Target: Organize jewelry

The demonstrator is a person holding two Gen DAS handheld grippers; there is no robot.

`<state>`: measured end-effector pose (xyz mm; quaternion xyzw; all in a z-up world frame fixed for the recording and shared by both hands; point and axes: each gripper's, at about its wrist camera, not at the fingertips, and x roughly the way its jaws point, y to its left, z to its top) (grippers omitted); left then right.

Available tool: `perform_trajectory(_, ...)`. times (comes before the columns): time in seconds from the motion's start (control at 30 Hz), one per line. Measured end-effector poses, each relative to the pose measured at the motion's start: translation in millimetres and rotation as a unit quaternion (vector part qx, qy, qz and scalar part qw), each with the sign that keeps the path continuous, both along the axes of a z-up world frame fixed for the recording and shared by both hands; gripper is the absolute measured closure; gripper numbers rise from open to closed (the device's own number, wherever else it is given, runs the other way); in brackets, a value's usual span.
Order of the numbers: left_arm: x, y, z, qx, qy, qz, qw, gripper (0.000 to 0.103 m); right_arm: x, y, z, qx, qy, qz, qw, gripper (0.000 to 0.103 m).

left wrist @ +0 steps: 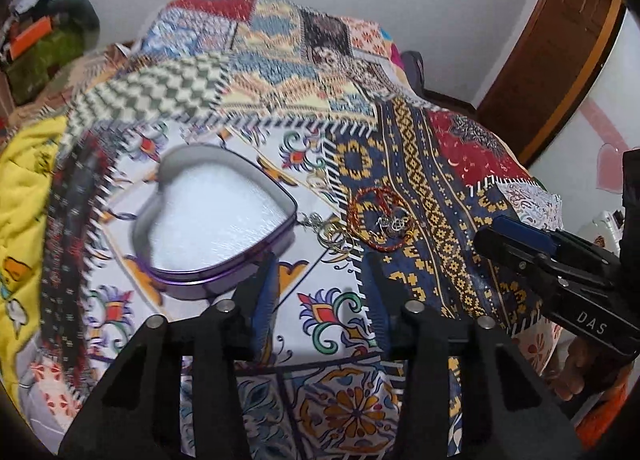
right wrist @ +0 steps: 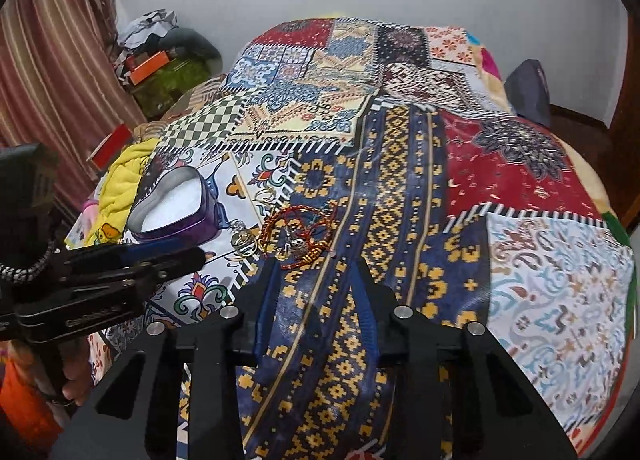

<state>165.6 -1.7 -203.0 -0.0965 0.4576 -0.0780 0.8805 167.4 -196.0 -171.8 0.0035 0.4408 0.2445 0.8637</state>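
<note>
Holding both grippers parted, empty: left gripper (left wrist: 318,260), right gripper (right wrist: 316,264) | your heart-shaped tin (left wrist: 178,264): white lining only | jewelry pile (right wrist: 294,238) beside it on quilt (right wrist: 520,260).

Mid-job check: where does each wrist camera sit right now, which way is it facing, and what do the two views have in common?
Left wrist: behind the open left gripper, looking forward over the patchwork bedspread at the heart-shaped tin; the right gripper shows at right.
Right wrist: behind the open right gripper, facing the jewelry pile; the left gripper shows at left.
Shared: tin, jewelry pile, bedspread.
</note>
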Motion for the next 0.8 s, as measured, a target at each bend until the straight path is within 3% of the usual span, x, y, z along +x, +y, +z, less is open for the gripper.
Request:
perform_trajectory(0.2,15,-2,-14,-0.021,0.017,-0.011,0.9996,0.069,12,8,-9,0.003,0.014,0.019,1.000,0.080)
perform_trajectory(0.8,45,-13,-34,-0.001,0.022,-0.026,0.9994,0.069,34,26,-25,0.002,0.036,0.042,0.998,0.090)
